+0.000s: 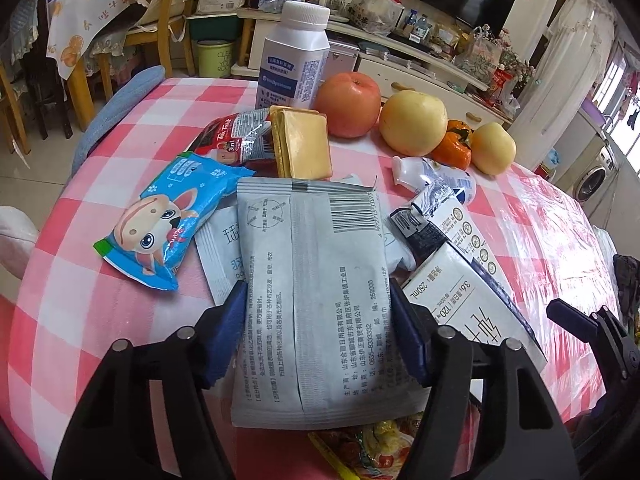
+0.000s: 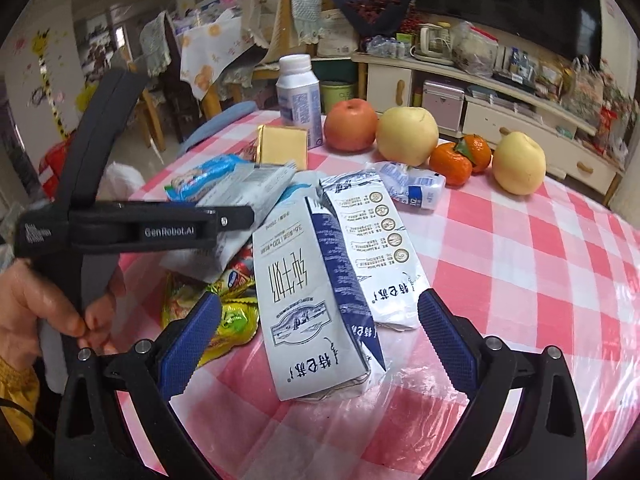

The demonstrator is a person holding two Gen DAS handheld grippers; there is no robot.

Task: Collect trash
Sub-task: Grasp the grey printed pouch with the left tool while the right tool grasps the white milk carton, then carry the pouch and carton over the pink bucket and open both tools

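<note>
Grey wipes packet (image 1: 312,300) hiding wrappers, flattened milk carton (image 2: 316,300) half-covered

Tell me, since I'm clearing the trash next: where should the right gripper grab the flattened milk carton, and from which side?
Judging by its pose, take the flattened milk carton at its near end, coming in low from the table edge. It lies flat with that end between the open right gripper fingers, slightly raised off the checked tablecloth, so one pad could slip underneath.

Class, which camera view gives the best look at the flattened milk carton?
The right wrist view: the flattened milk carton lies whole between the open right tool. The left wrist view shows only part of it, cut off behind the left tool's finger.
</note>
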